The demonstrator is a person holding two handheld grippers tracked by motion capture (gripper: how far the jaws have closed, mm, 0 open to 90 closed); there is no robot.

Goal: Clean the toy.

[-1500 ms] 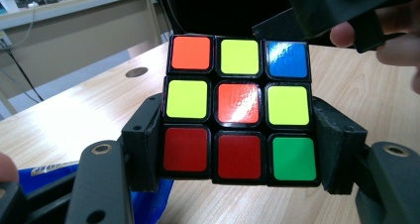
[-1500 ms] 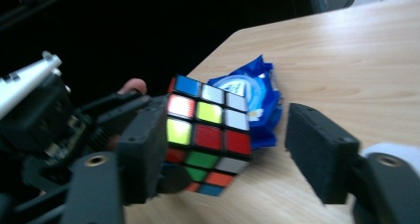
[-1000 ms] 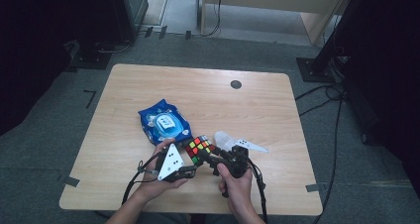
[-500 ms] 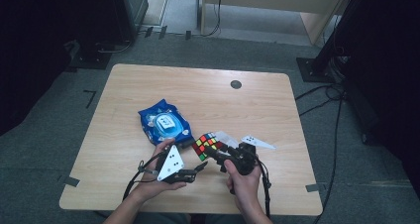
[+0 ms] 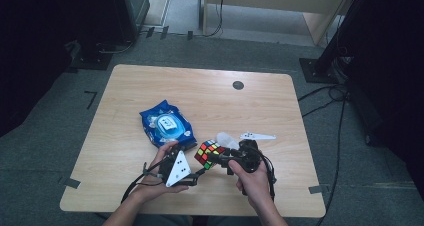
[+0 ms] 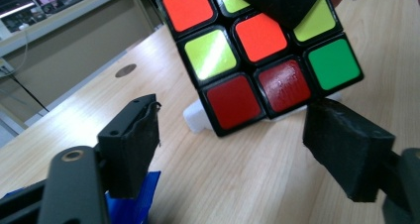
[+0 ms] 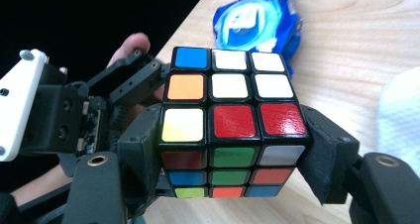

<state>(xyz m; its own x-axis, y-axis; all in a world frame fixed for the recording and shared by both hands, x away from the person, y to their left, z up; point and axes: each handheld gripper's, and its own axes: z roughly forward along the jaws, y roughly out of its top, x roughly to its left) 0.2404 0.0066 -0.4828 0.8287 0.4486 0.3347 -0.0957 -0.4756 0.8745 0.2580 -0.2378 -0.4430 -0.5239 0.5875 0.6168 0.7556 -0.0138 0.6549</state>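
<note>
A scrambled colour cube (image 5: 209, 153) is held just above the table's front part, my right gripper (image 5: 225, 157) shut on it. In the right gripper view the cube (image 7: 230, 125) sits clamped between both black jaws of that gripper (image 7: 230, 152). My left gripper (image 5: 192, 170), with its white three-cornered plate, is just left of the cube. In the left gripper view it (image 6: 235, 117) stands open below the cube (image 6: 262, 50), which hangs tilted in front of it without touching its jaws.
A blue pack of wet wipes (image 5: 167, 125) lies behind the left hand on the wooden table (image 5: 280, 111). A crumpled white wipe (image 5: 227, 138) lies just behind the cube. A dark round disc (image 5: 238, 85) is set in the far table top.
My right gripper has carried the cube a little to the right, away from the left gripper. The left gripper has hardly moved.
</note>
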